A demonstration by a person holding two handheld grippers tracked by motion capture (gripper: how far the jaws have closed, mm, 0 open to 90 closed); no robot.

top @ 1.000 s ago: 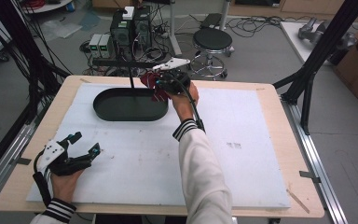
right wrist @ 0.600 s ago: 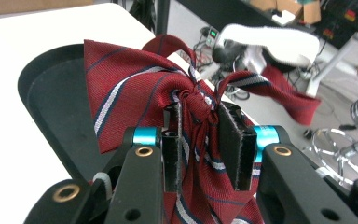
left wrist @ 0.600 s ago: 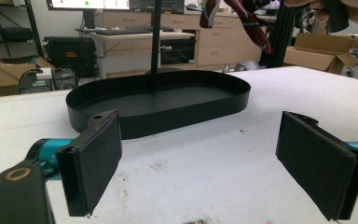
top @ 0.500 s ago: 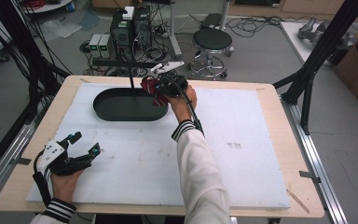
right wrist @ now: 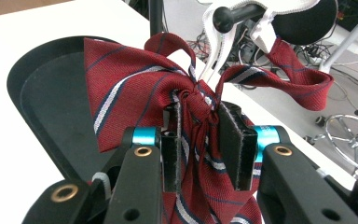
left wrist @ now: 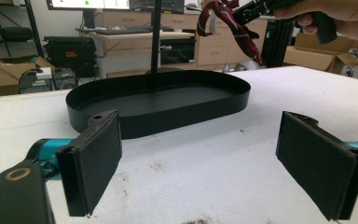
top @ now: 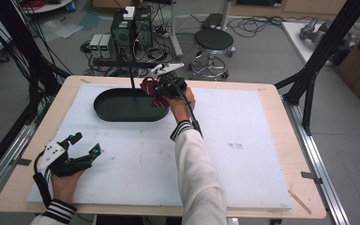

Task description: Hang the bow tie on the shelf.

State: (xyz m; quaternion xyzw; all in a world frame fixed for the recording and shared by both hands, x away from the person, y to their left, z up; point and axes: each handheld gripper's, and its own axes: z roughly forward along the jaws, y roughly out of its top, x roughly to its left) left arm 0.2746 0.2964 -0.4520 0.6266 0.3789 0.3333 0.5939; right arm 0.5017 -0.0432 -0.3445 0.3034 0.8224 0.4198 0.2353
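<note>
1. The bow tie (right wrist: 168, 100) is red with white and dark stripes, and it hangs in the air over the right end of the black oval tray (top: 122, 112), close to the thin black stand post (top: 131, 77) that rises from the tray.
2. The right gripper (right wrist: 198, 135) is clenched on the knot of the bow tie; both pads press on the cloth from the two sides. A white strap with a clip (right wrist: 214, 46) goes up from the knot and lies over a dark rounded bar end.
3. The left gripper (left wrist: 214, 163) rests low on the white table mat (top: 243, 178), well apart from the tray, and its jaws stand wide with nothing between them.
4. I judge the step is to bring the tie onto the stand or down into the tray. To do it well, keep the grip on the knot, move slowly, and watch that the white strap does not catch on the post.
5. The tray looks empty inside; I see no object on its floor besides the foot of the post.
</note>
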